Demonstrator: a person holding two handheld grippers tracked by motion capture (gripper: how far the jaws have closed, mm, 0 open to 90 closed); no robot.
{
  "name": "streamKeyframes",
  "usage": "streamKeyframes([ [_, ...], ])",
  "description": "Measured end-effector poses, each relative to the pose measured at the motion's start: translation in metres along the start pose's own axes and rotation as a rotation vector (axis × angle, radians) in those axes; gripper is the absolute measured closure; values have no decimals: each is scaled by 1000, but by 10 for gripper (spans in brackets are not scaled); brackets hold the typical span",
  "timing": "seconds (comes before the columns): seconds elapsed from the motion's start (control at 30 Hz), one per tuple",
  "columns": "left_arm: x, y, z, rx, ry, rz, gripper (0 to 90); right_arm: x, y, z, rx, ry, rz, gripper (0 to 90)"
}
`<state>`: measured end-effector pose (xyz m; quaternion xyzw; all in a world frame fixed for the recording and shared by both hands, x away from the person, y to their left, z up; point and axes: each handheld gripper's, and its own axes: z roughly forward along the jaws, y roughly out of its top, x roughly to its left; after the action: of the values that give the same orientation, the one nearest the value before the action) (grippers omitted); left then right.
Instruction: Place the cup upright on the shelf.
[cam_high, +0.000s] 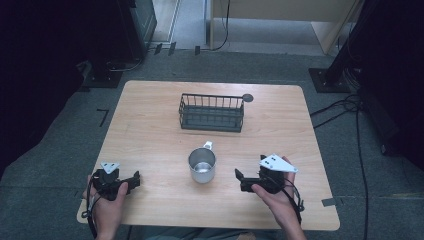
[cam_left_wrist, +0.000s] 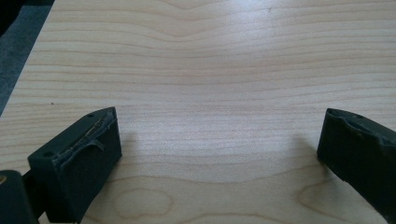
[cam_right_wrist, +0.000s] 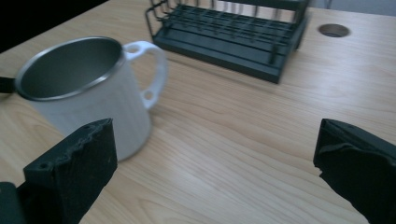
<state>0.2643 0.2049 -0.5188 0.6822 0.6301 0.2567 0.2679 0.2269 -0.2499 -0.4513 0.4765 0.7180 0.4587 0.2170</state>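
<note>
A metal mug is seen standing upright and empty on a wooden table, near the middle of its near half, its white handle turned toward the far side. It is flanked by two hand-held grippers, neither touching it. The right gripper is held just right of the mug, its jaws spread wide with nothing between them; in the right gripper view the mug is shown beside the left jaw, outside the gap. The left gripper is held farther off on the mug's other side, near the table's front edge, its jaws likewise parted wide over bare wood. Beyond the mug, toward the far edge, a dark wire basket is set, and a round cable hole is visible just beside its far right corner.
</note>
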Motion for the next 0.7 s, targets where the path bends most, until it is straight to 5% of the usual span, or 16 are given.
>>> streamKeyframes([
  [0.47, 0, 0, 0, 0, 0, 0, 0, 59, 9, 43, 24, 136, -63, 0],
  [0.7, 0, 0, 0, 0, 0, 0, 0, 72, 11, 56, 25, 138, -70, 0],
])
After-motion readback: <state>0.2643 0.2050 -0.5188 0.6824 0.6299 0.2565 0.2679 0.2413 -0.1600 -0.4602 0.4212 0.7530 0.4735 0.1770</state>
